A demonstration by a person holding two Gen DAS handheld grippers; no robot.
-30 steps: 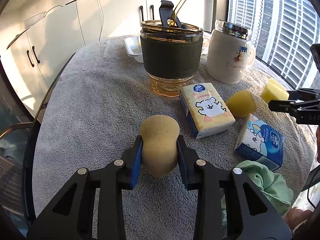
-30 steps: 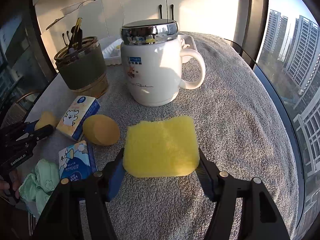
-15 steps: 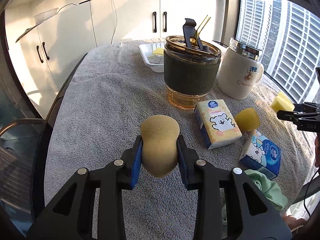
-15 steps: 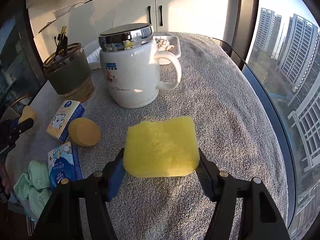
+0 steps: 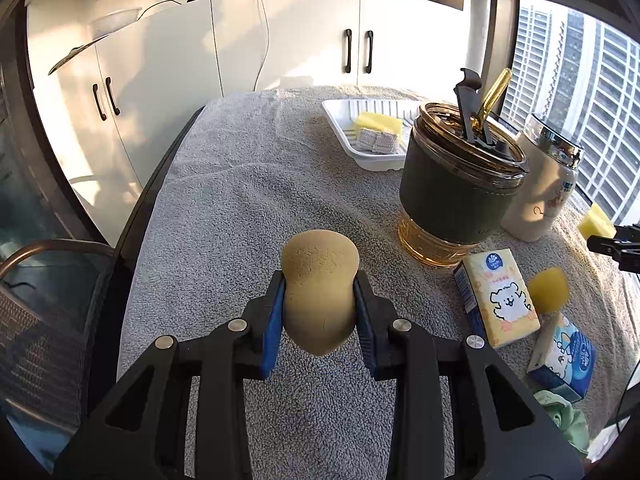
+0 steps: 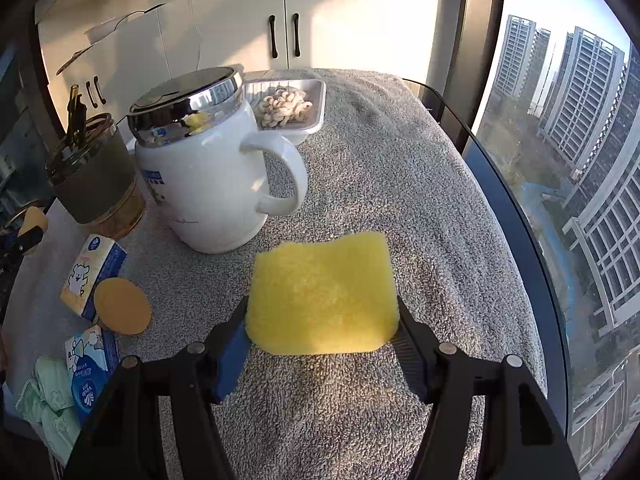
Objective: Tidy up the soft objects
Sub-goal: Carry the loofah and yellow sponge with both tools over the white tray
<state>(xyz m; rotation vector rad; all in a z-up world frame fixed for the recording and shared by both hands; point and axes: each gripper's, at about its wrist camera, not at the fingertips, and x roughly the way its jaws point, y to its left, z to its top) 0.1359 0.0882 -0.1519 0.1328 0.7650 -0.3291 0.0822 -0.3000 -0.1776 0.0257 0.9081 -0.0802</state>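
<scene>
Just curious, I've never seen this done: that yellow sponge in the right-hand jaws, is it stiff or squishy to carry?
Probably squishy: the yellow sponge bulges past the right gripper, whose jaws press its two sides. It likely weighs little, since that side grip alone holds it above the grey towel. Its coarse, porous face suggests it won't slip easily.

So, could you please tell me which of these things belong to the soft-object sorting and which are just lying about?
Belongs to the job:
- tan egg-shaped sponge in the left tongs
- flat yellow sponge in the right tongs
- white plastic tray
- pale green folded cloth

Lying about:
- white lidded ceramic mug
- dark-sleeved glass cup
</scene>
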